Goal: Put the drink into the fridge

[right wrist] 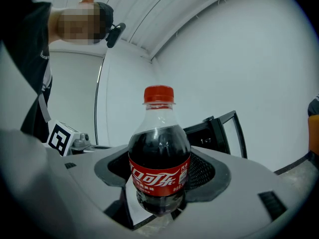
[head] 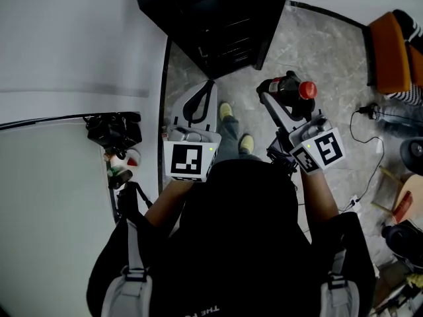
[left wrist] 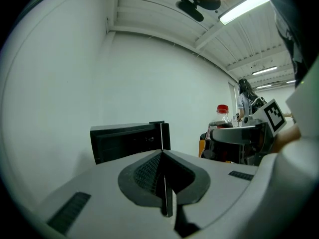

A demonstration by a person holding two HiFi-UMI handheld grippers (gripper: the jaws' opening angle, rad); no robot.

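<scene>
At the far left of the head view a white wall (head: 66,38) is filling the frame. Below it, at the edge of a paler surface, some black gear (head: 114,129) is sitting; I cannot tell what it is.

Just right of that, the left tongs (left wrist: 162,153) are pointing toward the top middle of the frame. They are pressed together with nothing between them, and their tips are hanging near the foot of the wall and the lower left corner of the fridge (head: 211,18). The fridge, black, is taking up the top centre. In the right gripper view its door is looking ajar, though the head view is not showing this clearly.

Between the two tongs the person's shoes (head: 227,111) are standing on the grey floor (head: 317,38), just below the fridge.

Right of centre, the right tongs (right wrist: 159,183) are pinching the bottle (right wrist: 159,148) low on its body. It is holding a dark drink under a red cap and a red label, and it is sitting upright in the right gripper view. In the head view it is hanging just right of the fridge's lower corner, outside the fridge and not touching it. Bare floor is lying open above and to the right of it.

Farther right, a cable (head: 360,127) is trailing over the floor. An orange seat (head: 390,45) is crowding the upper right corner, well apart from the bottle.
</scene>
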